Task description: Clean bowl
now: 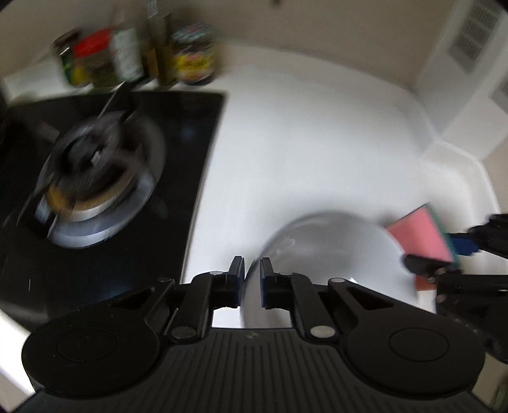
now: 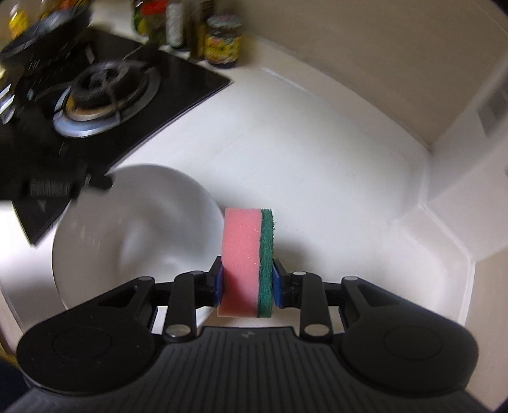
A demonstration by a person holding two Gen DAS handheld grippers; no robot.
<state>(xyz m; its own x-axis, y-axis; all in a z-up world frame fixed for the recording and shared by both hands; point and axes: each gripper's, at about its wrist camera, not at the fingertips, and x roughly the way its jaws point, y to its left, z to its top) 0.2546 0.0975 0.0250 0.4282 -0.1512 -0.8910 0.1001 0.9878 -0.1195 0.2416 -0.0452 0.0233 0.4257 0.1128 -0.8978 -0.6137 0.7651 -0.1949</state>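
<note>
A white bowl point(image 1: 327, 251) is held by its rim in my left gripper point(image 1: 252, 270), whose jaws are shut on the bowl's left edge. The bowl also shows in the right wrist view point(image 2: 133, 228), tilted above the white counter. My right gripper point(image 2: 247, 279) is shut on a pink sponge with a green scouring side point(image 2: 244, 254), held upright just right of the bowl's rim. In the left wrist view the sponge point(image 1: 422, 235) sits at the bowl's right edge with the right gripper's fingers point(image 1: 422, 265) around it.
A black gas hob point(image 1: 104, 178) with a burner point(image 2: 104, 92) lies left of the bowl. Several jars and bottles point(image 1: 133, 60) stand at the back by the wall. A dark pan point(image 2: 44, 28) sits at the far left. White counter point(image 1: 301, 152) ends at tiled walls on the right.
</note>
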